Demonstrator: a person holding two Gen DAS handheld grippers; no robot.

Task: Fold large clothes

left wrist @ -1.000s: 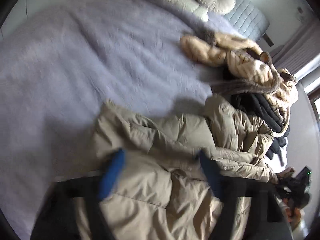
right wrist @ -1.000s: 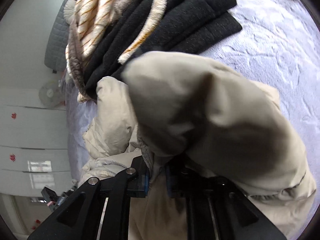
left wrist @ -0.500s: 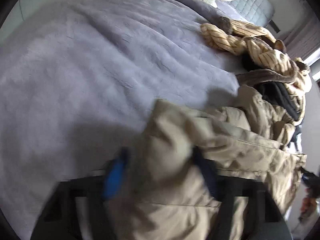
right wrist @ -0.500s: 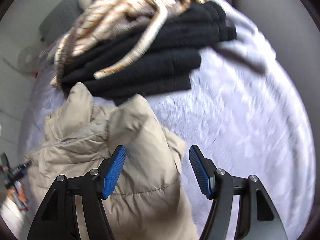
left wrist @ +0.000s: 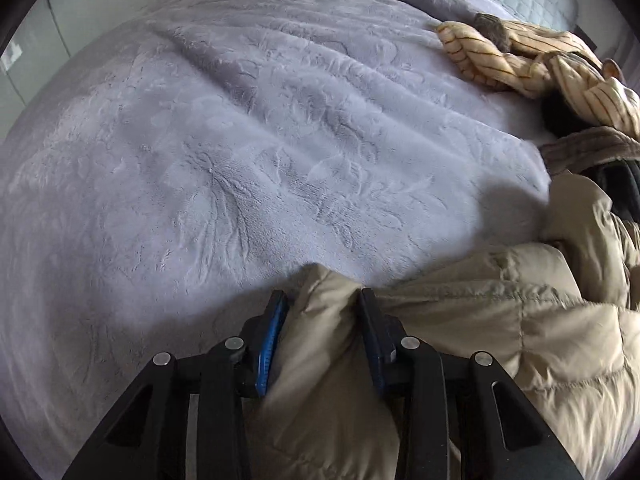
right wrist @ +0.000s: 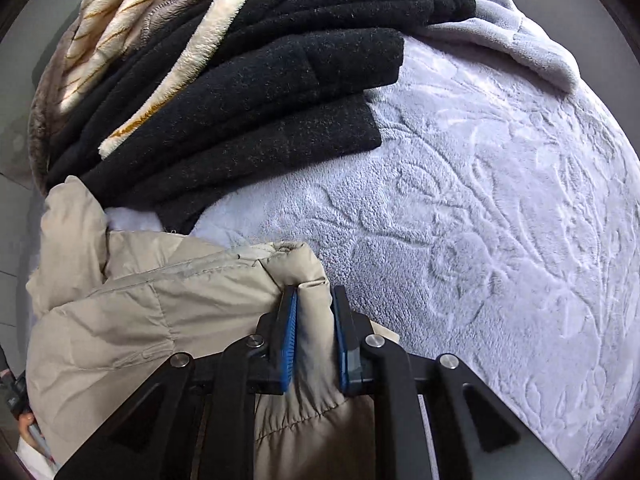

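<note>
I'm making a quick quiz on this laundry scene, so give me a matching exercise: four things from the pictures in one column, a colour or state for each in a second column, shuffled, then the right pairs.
Things:
1. puffer jacket
2. folded fleece stack
3. bed blanket
4. striped plush garment

Descriptions:
A. lavender, with an embossed floral pattern
B. beige, pinched in both hand-held grippers
C. cream with thin brown stripes
D. black, lying in layers

Pairs: 1-B, 2-D, 3-A, 4-C
</note>
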